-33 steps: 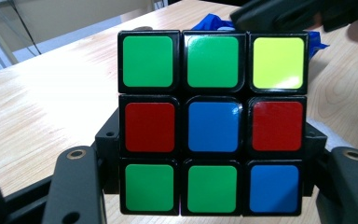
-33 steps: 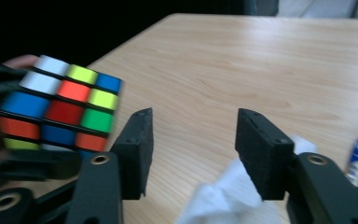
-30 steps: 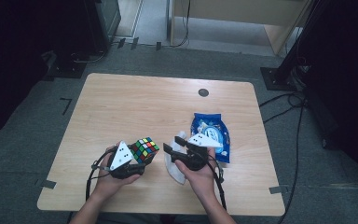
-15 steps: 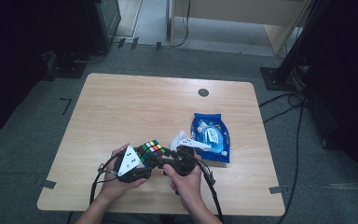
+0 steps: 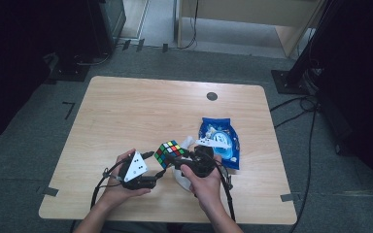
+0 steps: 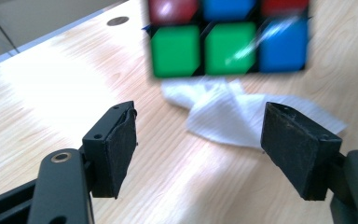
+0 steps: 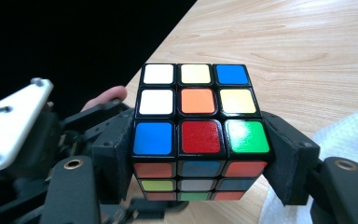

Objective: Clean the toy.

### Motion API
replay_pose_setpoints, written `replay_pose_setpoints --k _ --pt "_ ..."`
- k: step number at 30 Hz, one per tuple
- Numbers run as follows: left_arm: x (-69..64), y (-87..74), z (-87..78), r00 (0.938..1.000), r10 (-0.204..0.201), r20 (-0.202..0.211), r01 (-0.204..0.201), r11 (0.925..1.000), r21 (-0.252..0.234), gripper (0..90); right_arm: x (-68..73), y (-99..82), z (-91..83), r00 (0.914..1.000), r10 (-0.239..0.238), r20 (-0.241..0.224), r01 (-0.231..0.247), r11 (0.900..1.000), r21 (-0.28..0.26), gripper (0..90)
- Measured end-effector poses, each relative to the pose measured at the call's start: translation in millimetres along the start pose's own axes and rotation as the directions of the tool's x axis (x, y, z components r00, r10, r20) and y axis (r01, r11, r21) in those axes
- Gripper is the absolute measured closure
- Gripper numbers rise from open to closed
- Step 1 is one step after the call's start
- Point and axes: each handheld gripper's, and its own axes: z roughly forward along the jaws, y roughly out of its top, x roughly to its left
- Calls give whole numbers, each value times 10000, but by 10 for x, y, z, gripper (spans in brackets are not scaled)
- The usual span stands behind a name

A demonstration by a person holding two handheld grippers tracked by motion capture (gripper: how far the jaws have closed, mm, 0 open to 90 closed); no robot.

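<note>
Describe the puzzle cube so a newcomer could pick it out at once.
On the wooden table, look near the front edge, left of the blue packet. The puzzle cube sits clamped in the right tongs above a white tissue; it alone has multicoloured squares.

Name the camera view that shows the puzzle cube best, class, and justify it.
The right gripper view: the puzzle cube sits sharp and central between the right gripper jaws. The left gripper view catches a blurred face at its top edge; the high view shows it small.

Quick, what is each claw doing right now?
Left claw: open, jaws just opened, nothing between them.
Right claw: closed on the puzzle cube, holding it above the table.
</note>
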Motion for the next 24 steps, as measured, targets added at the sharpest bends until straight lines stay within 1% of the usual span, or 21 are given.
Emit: replay_pose_setpoints --k 2,3,4,6,7,8,10,12,14,16,19,21,24 --pt "7 -16 -9 9995 242 -183 -242 9997 -35 274 9 17 -12 9999 -34 -149 37 9998 198 347" --pt "2 -18 -13 9992 307 -243 -309 9995 -78 273 13 17 0 9998 -124 -183 129 9994 308 347" --pt "-2 -14 -21 9990 378 -220 -381 9992 -115 271 22 11 15 9996 -154 -232 166 9986 503 347" --pt "-14 8 -45 9985 496 -226 -503 9983 -292 269 38 -12 55 9992 -279 -281 298 9971 706 347" --pt "-24 19 -49 9976 651 -234 -656 9976 -224 266 50 -26 77 9992 -310 -265 331 9958 857 347" --pt "-39 21 -47 9961 815 -325 -821 9965 -173 265 56 -35 91 9988 -417 -237 436 9955 847 347" --pt "-56 16 -50 9946 953 -419 -959 9953 -128 260 70 -37 103 9986 -489 -197 506 9942 946 346" --pt "-72 17 -45 9934 1085 -367 -1089 9940 -97 246 73 -41 115 9987 -444 -254 468 9933 1056 345" --pt "-99 32 -41 9928 1175 -250 -1179 9929 -156 222 72 -51 139 9989 -350 -325 386 9921 1190 344" --pt "-132 59 -46 9927 1186 -225 -1194 9921 -387 213 75 -68 169 9986 -362 -394 415 9890 1419 345" --pt "-149 94 -68 9936 1124 -118 -1130 9909 -729 201 104 -103 217 9981 -389 -485 465 9849 1670 345" --pt "-154 89 -65 9930 1171 -117 -1177 9904 -728 211 113 -117 230 9982 -379 -455 452 9845 1697 345" --pt "-164 70 -53 9922 1241 -70 -1243 9898 -699 261 92 -121 227 9988 -325 -353 379 9856 1647 345"
